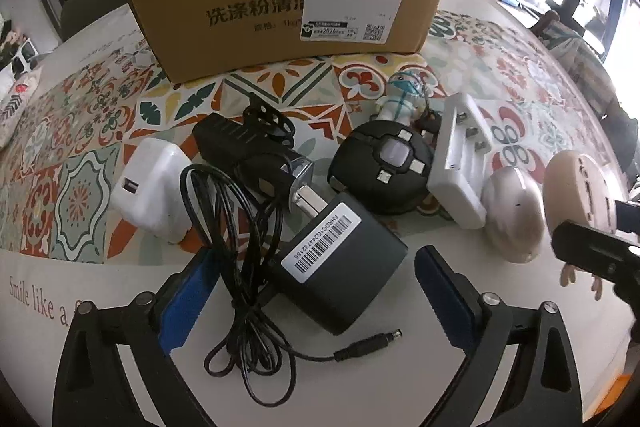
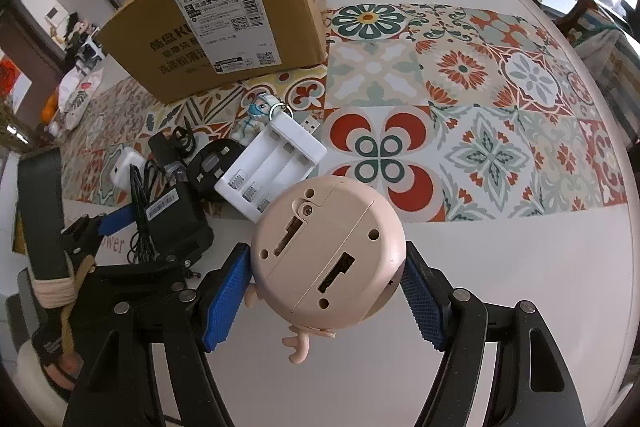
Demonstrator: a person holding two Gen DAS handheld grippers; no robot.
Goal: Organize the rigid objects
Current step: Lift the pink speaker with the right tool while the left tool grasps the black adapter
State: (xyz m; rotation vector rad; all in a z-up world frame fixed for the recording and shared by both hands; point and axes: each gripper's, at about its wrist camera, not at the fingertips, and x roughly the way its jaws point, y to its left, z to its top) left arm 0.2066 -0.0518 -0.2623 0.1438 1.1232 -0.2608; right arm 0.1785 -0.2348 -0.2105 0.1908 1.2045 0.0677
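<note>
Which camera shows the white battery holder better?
The right wrist view: the white battery holder faces the camera there, so its slots and springs all show, though the round beige toy covers its near corner. In the left wrist view the holder is tilted at an angle and looks squashed.

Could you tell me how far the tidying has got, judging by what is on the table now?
Nothing visibly done: whether anything is inside the cardboard box can't be seen. In hand: right tongs grip the beige round toy; left tongs, open, straddle the black adapter. Left: white charger, battery holder, others.
</note>
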